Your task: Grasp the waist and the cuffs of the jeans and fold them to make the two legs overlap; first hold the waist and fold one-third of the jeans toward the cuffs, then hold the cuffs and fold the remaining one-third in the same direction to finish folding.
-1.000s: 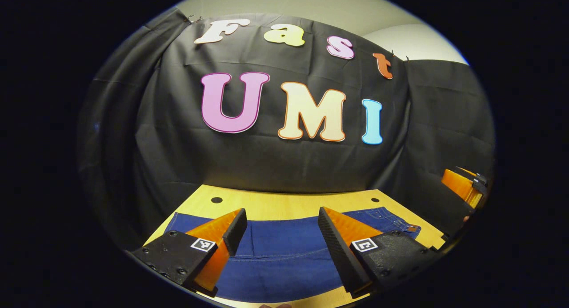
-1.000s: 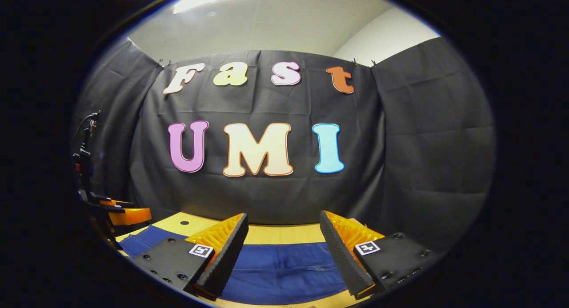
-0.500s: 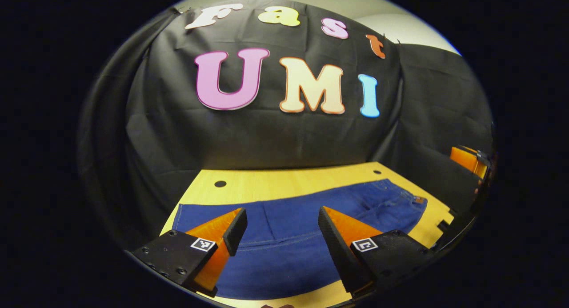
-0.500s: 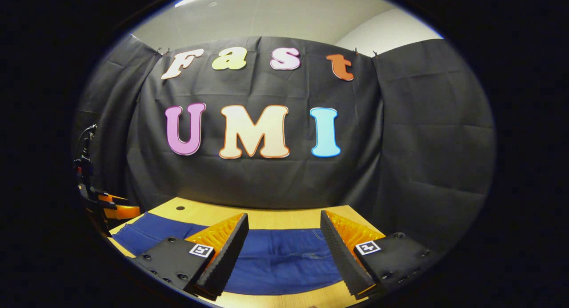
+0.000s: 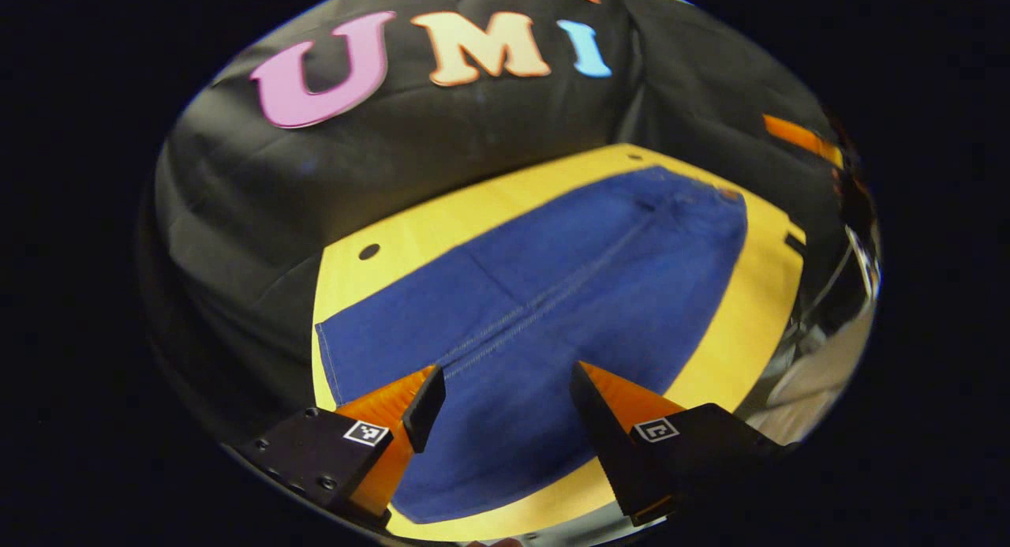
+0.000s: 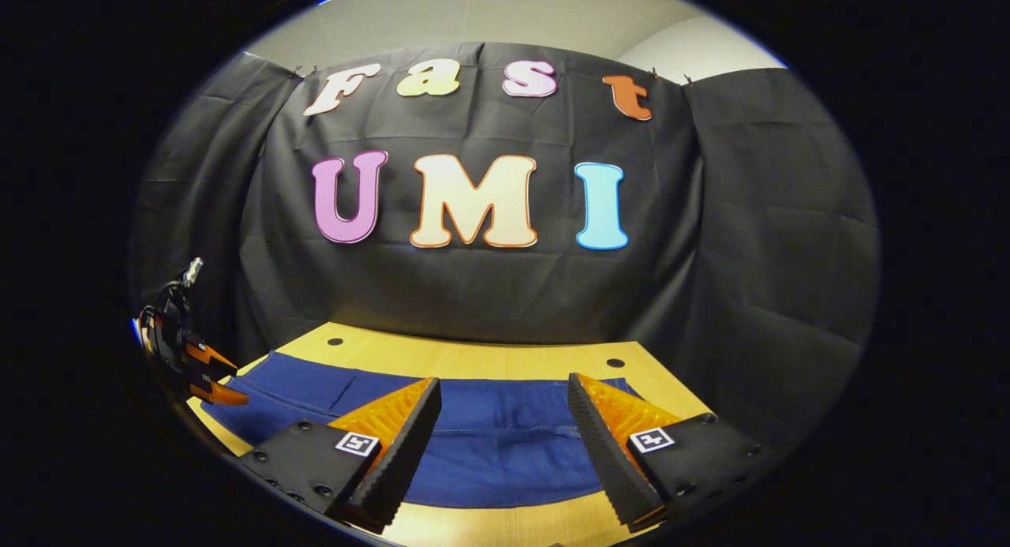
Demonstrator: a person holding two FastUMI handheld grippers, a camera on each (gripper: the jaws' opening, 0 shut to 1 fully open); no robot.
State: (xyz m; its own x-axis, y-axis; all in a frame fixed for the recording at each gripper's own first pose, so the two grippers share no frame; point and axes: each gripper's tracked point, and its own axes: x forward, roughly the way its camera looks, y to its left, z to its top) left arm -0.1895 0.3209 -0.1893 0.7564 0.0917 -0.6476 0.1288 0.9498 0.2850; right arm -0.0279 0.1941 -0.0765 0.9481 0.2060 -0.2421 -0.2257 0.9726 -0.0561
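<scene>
Left gripper (image 5: 505, 389) held spread over cuff end of jeans (image 5: 552, 294); right gripper (image 6: 503, 409) spread too, nothing pinched. Jeans laid flat on table (image 5: 410, 231), long axis left-right, waist by right gripper.

Deep blue jeans (image 5: 552, 310) with paler stitched seams lie on a yellow wood-toned surface (image 5: 394, 239) marked by small dark round holes.
</scene>
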